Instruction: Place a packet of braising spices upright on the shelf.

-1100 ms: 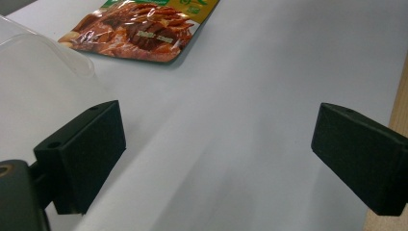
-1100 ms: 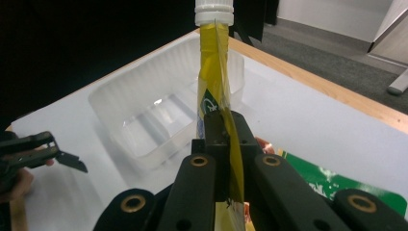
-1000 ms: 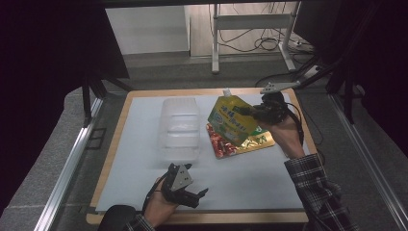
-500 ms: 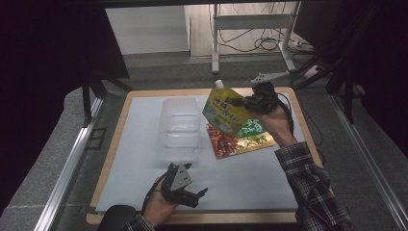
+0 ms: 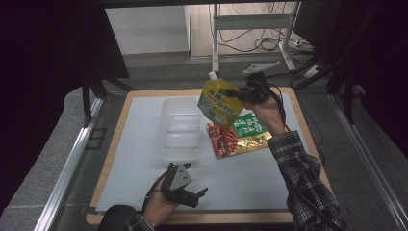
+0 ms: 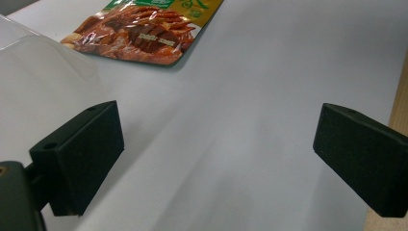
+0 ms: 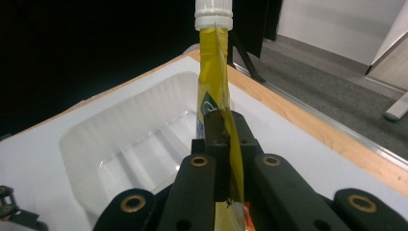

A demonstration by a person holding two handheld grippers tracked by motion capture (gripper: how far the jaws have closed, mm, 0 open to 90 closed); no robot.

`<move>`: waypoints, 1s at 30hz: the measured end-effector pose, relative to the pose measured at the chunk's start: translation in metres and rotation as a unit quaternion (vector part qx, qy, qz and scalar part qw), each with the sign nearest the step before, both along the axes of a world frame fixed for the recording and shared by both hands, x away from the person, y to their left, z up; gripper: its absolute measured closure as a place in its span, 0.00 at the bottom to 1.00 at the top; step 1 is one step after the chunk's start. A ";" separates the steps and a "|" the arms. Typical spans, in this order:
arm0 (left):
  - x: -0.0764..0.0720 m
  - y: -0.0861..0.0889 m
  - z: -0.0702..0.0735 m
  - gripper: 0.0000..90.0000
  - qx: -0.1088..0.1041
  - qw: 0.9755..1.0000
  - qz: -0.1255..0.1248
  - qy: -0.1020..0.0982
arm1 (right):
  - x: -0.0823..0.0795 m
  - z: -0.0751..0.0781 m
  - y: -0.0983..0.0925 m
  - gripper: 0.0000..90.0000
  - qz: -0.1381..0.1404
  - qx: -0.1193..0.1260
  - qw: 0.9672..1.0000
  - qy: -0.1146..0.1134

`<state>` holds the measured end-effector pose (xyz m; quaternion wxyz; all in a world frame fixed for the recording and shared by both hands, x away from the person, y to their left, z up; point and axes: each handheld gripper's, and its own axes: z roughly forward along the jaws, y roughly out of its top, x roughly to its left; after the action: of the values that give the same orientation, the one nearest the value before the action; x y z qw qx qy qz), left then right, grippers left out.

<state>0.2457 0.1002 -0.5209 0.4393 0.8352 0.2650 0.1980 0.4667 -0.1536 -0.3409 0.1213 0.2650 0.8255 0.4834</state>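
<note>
High view: the right gripper (image 5: 239, 94) clamps a yellow-green spouted drink pouch (image 5: 219, 103), now lifted higher and nearer the clear plastic tray (image 5: 179, 126) than before. Left gripper view: jaws spread, empty, facing a red-and-gold snack packet (image 6: 144, 30). Right gripper view: the pouch's white cap (image 7: 213, 13) over the tray.

The yellow spouted drink pouch (image 5: 219, 100) with a white screw cap hangs in the air, tilted, pinched flat at its edge. It sits above the table between the clear plastic tray (image 5: 179, 126) and the flat snack packet (image 5: 238, 136), cap uppermost.
</note>
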 end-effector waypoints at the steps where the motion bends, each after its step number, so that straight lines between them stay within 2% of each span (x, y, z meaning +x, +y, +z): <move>1: 0.000 0.000 0.000 0.03 -0.002 1.000 0.001 0.000 | 0.002 0.001 0.002 0.99 0.001 -0.002 1.000 -0.002; 16: -0.001 -0.002 0.000 0.03 -0.003 1.000 -0.005 0.002 | 0.026 0.007 0.032 0.99 0.013 0.000 1.000 -0.015; 23: -0.001 -0.001 0.000 0.03 -0.004 1.000 -0.007 0.003 | 0.033 0.006 0.047 0.99 0.022 -0.003 1.000 -0.015; 30: -0.001 -0.001 0.000 0.03 -0.005 1.000 -0.008 0.004 | 0.042 0.004 0.063 0.99 0.027 0.004 1.000 -0.012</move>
<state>0.2451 0.0991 -0.5208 0.4442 0.8358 0.2608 0.1898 0.5083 -0.0905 -0.3366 0.1165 0.2370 0.8290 0.4929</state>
